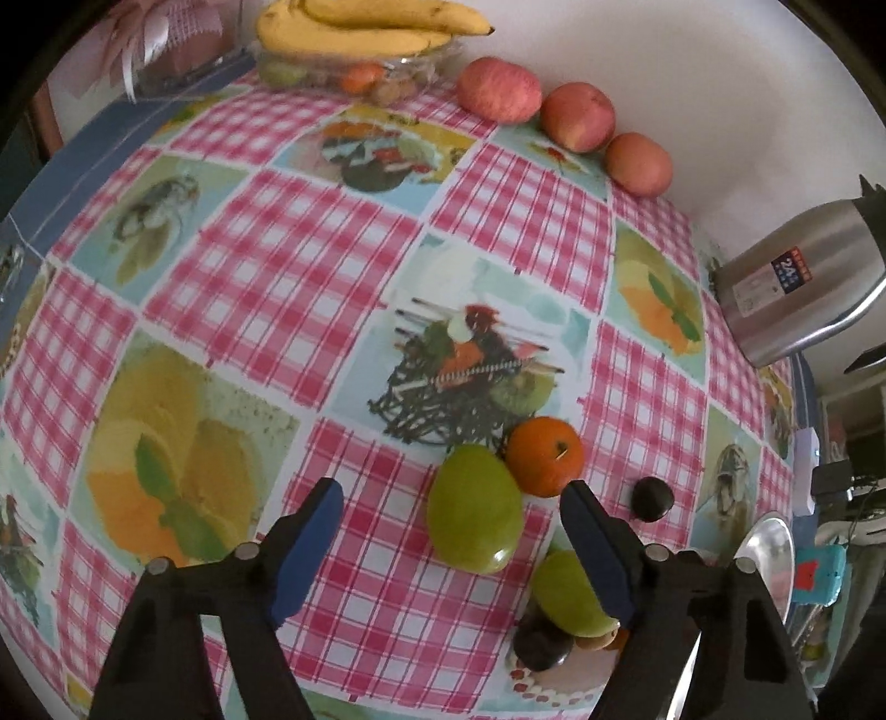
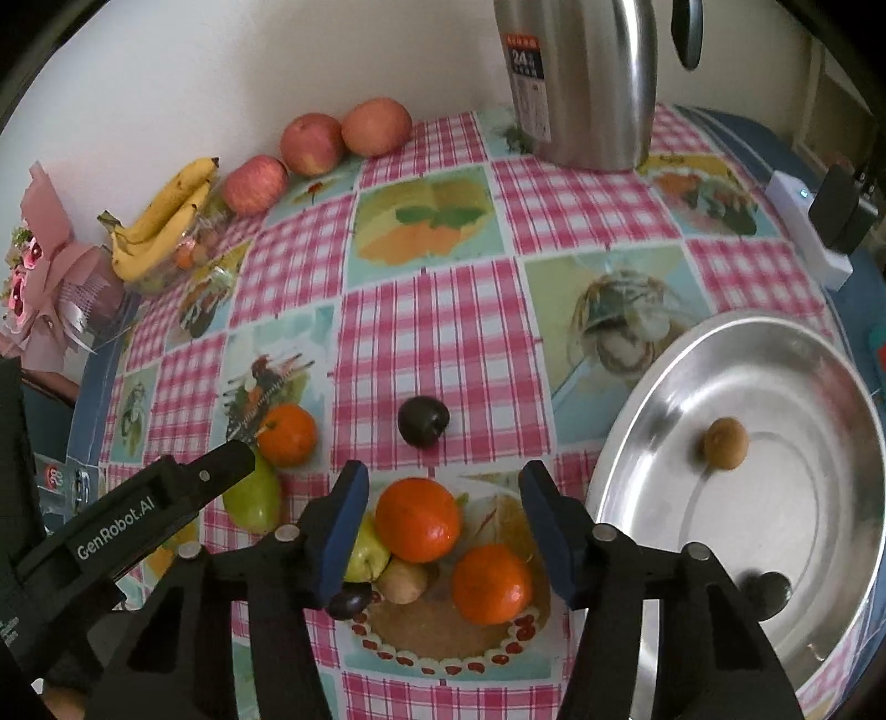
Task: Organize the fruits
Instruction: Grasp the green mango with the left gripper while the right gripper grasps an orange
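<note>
My left gripper (image 1: 451, 490) points down at the checked tablecloth and stands open around a green fruit (image 1: 473, 509); neither pad presses on it. An orange (image 1: 545, 457) lies just behind, and a second green fruit (image 1: 570, 598) sits under the right finger. My right gripper (image 2: 446, 471) is open over an orange (image 2: 418, 518), with a gap on the right side. A second orange (image 2: 492, 581), a kiwi (image 2: 402, 579) and a dark plum (image 2: 350, 601) lie close by. The metal bowl (image 2: 720, 360) at right holds a brown fruit (image 2: 725, 443) and a dark one (image 2: 767, 592).
Another plum (image 2: 423, 421) lies alone on the cloth. Three apples (image 1: 578, 116) line the wall beside a glass dish with bananas (image 1: 360, 27). A steel flask (image 2: 576, 83) stands at the back. The left gripper's finger (image 2: 166, 498) reaches in beside the right one.
</note>
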The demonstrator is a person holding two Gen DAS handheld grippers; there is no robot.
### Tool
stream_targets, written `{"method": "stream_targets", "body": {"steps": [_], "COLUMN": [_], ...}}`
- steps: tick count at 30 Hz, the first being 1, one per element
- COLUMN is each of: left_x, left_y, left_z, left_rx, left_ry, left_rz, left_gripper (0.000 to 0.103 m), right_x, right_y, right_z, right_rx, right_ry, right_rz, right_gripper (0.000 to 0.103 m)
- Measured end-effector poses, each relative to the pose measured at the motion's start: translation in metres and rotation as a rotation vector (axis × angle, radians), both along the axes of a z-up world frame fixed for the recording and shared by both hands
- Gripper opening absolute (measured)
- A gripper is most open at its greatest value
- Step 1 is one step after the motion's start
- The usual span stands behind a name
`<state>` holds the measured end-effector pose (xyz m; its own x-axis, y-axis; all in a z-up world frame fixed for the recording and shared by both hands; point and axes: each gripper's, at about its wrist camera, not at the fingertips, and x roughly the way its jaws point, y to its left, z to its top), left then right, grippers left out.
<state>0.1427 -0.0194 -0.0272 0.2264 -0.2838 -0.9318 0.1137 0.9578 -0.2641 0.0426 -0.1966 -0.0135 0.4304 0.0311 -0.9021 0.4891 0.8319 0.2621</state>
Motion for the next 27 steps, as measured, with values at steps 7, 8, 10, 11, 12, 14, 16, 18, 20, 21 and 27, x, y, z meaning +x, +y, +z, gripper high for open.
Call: {"method": "stream_targets", "body": {"steps": [7,8,10,11,12,14,16,18,20,21,27], "left_x": [-0.002,-0.002,-0.002,-0.002,-0.003,-0.003,-0.003,-0.003,-0.003,-0.002,-0.001], "left_y": [0.003,0.002,0.003,0.003,0.002,0.002,0.0,-0.001,-0.003,-0.003,-0.003], "left_z": [-0.004,-0.004,-0.004,-0.004,-0.005,-0.006,-0.008,-0.009,-0.01,-0.01,-0.013], "left_rx": [-0.032,-0.036,-0.037,-0.037,-0.037,-0.038,-0.04,-0.039,-0.036,-0.037,-0.044], "left_ry": [0.031,0.034,0.04,0.042,0.044,0.05,0.058,0.06,0.06,0.062,0.073], "left_rz": [0.018,0.018,0.019,0.019,0.017,0.017,0.018,0.017,0.018,0.019,0.017], "left_gripper": [0.07,0.069,0.064,0.063,0.063,0.062,0.061,0.061,0.06,0.06,0.053], "right_x": [0.003,0.003,0.004,0.004,0.004,0.004,0.003,0.002,0.001,0.001,0.001], "right_y": [0.007,0.008,0.008,0.008,0.007,0.006,0.005,0.003,0.0,0.0,0.001], "right_z": [-0.007,-0.008,-0.011,-0.012,-0.013,-0.015,-0.017,-0.02,-0.023,-0.024,-0.024], "right_rx": [0.023,0.029,0.047,0.053,0.06,0.072,0.082,0.096,0.113,0.119,0.141], "right_ry": [0.012,0.013,0.014,0.014,0.014,0.011,0.012,0.013,0.013,0.01,-0.008], "right_rz": [0.017,0.018,0.017,0.015,0.013,0.006,-0.002,-0.016,-0.031,-0.034,-0.037], "right_gripper": [0.056,0.054,0.052,0.052,0.051,0.05,0.05,0.05,0.05,0.049,0.042]}}
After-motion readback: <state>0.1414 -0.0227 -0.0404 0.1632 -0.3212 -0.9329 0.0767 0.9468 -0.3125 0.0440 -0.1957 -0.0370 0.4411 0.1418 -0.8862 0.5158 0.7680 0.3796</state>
